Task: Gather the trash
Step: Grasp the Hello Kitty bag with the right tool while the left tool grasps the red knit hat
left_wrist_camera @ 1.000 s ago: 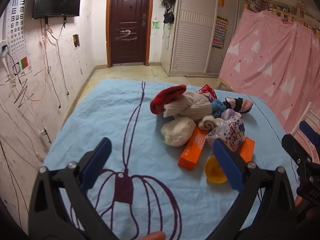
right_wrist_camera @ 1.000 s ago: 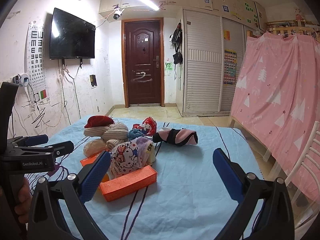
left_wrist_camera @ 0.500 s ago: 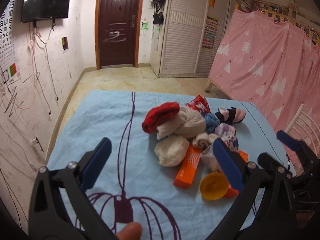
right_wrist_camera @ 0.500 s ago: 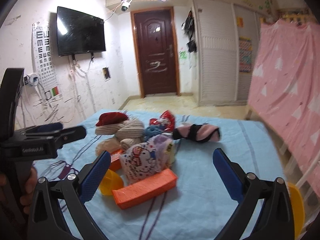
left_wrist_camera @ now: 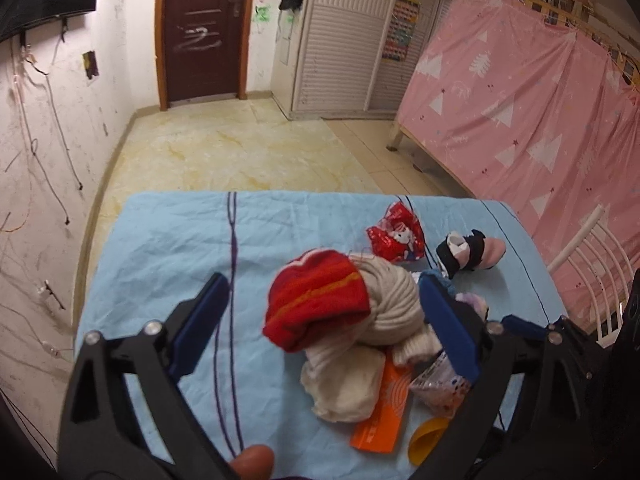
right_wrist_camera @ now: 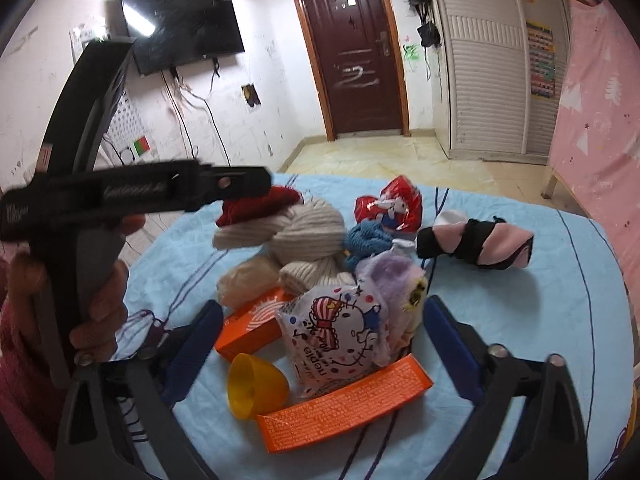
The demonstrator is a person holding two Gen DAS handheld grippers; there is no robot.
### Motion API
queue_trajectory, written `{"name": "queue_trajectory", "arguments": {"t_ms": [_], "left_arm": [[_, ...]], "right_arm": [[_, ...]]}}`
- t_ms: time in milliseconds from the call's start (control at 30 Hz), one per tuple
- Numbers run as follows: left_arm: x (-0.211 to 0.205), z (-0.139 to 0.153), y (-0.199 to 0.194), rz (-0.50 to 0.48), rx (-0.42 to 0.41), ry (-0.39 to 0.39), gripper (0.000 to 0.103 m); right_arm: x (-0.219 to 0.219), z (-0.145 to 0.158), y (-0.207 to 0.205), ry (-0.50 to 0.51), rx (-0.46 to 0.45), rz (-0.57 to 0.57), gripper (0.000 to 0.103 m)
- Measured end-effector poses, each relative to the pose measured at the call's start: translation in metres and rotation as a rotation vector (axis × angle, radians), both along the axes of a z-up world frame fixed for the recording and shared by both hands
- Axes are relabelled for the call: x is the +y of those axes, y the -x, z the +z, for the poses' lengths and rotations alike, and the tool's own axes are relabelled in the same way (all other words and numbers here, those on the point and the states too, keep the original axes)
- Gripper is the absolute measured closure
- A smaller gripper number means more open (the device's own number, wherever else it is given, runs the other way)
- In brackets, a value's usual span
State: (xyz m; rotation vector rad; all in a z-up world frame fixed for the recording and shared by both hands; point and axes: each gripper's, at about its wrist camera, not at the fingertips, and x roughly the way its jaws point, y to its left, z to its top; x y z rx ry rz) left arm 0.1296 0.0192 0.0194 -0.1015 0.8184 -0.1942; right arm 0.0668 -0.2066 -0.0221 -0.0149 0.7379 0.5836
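Note:
A heap lies on the blue cloth table (left_wrist_camera: 168, 240). In it are a red snack wrapper (left_wrist_camera: 396, 238) (right_wrist_camera: 390, 204), a Hello Kitty snack bag (right_wrist_camera: 340, 336) (left_wrist_camera: 438, 390), two orange boxes (right_wrist_camera: 344, 408) (right_wrist_camera: 252, 324), one also in the left wrist view (left_wrist_camera: 384, 412), and a yellow cup (right_wrist_camera: 256, 388) (left_wrist_camera: 428, 440). My left gripper (left_wrist_camera: 324, 324) is open, its jaws standing either side of the red and beige socks (left_wrist_camera: 320, 300). My right gripper (right_wrist_camera: 320, 352) is open around the Hello Kitty bag and the yellow cup.
Rolled socks fill the heap: beige (right_wrist_camera: 304, 236), blue (right_wrist_camera: 368, 240), purple (right_wrist_camera: 392, 276), and a pink-black pair (right_wrist_camera: 476, 242) apart at the right. A white chair (left_wrist_camera: 592, 264) stands at the table's right edge. A pink curtain (left_wrist_camera: 520, 92) hangs beyond.
Both grippers have moved forward and down towards the heap. The left now straddles the red and beige socks; the right now frames the Hello Kitty bag. Both have stayed open.

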Motion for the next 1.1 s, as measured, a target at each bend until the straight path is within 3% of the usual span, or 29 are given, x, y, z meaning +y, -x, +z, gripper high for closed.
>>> {"name": "queue_trajectory", "arguments": {"t_ms": [33, 200, 233, 400, 467, 833, 1100], "left_arm": [[0.0, -0.002, -0.003, -0.005, 0.008, 0.003, 0.015], [0.002, -0.02, -0.014, -0.023, 0.086, 0.076, 0.051], [0.005, -0.023, -0.014, -0.014, 0.091, 0.088, 0.053], [0.018, -0.021, -0.008, 0.017, 0.078, 0.117, 0.082], [0.02, -0.017, -0.005, 0.024, 0.057, 0.107, 0.087], [0.018, 0.021, 0.02, 0.069, -0.078, 0.023, 0.092], [-0.008, 0.052, 0.032, 0.016, -0.141, 0.003, 0.091]], "right_arm": [[0.002, -0.003, -0.002, 0.013, 0.01, -0.001, 0.033], [0.006, -0.014, -0.009, 0.053, 0.027, -0.005, 0.045], [0.006, -0.015, -0.008, 0.057, 0.023, -0.005, 0.049], [0.004, -0.015, -0.01, 0.059, 0.004, -0.026, 0.077], [0.0, -0.012, -0.009, 0.036, -0.011, -0.034, 0.083], [-0.015, 0.01, 0.001, -0.073, -0.077, -0.052, 0.09], [-0.042, 0.028, 0.007, -0.122, -0.124, -0.106, 0.09]]}}
